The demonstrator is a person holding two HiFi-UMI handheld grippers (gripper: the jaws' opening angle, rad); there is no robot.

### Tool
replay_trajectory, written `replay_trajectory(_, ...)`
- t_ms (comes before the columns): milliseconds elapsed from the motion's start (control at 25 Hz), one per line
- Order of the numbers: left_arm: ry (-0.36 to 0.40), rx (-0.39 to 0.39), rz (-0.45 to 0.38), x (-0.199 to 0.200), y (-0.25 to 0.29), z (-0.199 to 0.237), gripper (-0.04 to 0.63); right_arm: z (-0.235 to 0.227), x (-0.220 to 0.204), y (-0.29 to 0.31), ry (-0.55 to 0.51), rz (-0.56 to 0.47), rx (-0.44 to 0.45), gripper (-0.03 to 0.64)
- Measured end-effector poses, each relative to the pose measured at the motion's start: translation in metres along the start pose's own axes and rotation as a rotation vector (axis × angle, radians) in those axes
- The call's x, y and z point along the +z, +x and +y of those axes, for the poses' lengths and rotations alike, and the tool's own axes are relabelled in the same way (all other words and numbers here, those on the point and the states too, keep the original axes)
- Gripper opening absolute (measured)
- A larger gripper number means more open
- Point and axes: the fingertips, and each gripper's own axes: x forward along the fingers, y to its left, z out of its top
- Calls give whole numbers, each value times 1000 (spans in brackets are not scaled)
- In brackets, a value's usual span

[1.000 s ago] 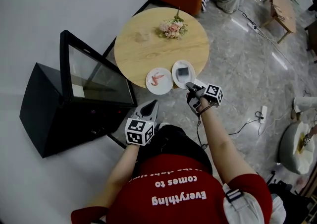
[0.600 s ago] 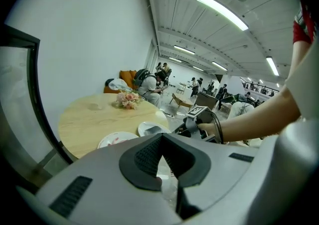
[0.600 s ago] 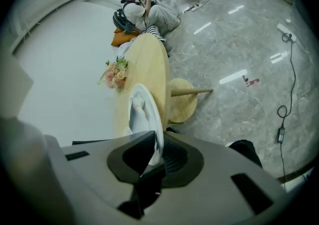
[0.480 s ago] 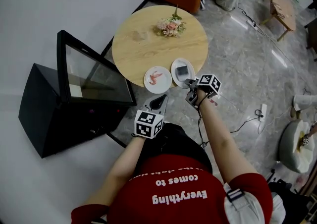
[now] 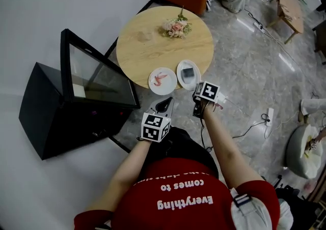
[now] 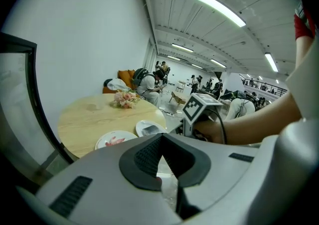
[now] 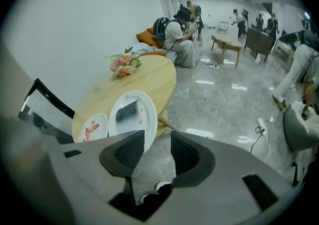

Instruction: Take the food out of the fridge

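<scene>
The right gripper (image 7: pixel 157 138) holds its jaws apart. They have just been opening, and nothing is between them. Only the grey floor (image 7: pixel 224 104) shows through the gap. Just beyond the left jaw, touching neither jaw, lies a white plate (image 7: pixel 145 116) with a dark block of food (image 7: pixel 126 111) on it. It sits at the near edge of the round wooden tabletop (image 7: pixel 152 77). Further left of these jaws, beside that plate, is a second plate (image 7: pixel 99 119) carrying pink food (image 7: pixel 90 128). Farther out on the tabletop lies a small bunch of flowers (image 7: pixel 123 63).

The left gripper (image 6: pixel 160 137) has its jaws closed tip to tip, with nothing in them. Ahead of these jaws and a little to the left are the same two plates. To the right are the right gripper's marker cube (image 6: pixel 201 108) and the hand holding it. At the far left stands the glass fridge door (image 6: pixel 17 119), swung open.

In the head view, the black fridge (image 5: pixel 41 112) stands on the floor to the left of both pairs of jaws. Both portions of food are out of it, on the tabletop.
</scene>
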Motion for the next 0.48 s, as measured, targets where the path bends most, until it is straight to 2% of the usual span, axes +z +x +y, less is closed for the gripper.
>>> replay_trajectory(40, -4, 8, -2, 1, 0, 0, 6, -2, 3, -12, -17, -55, -15, 166)
replay_trajectory(80, -9, 12, -6, 2, 1, 0, 6, 3, 5, -26, -18, -109, 18, 82)
replay_trajectory(120, -11, 11, -11, 5, 1, -2, 6, 14, 5, -40, -8, -151, 97, 15)
replay_trajectory(200, -5, -4, -22, 11, 2, -8, 6, 47, -2, -69, 29, -195, 312, 11)
replay_trajectory(280, -1, -26, -31, 16, 4, -14, 6, 72, -11, -95, 46, -216, 455, 11)
replay_trajectory(360, -25, -66, -40, 19, 3, -21, 6, 88, -21, -116, 6, -234, 509, 11)
replay_trajectory(480, -83, -133, -65, 24, -4, -31, 6, 108, -32, -140, -131, -242, 535, 11)
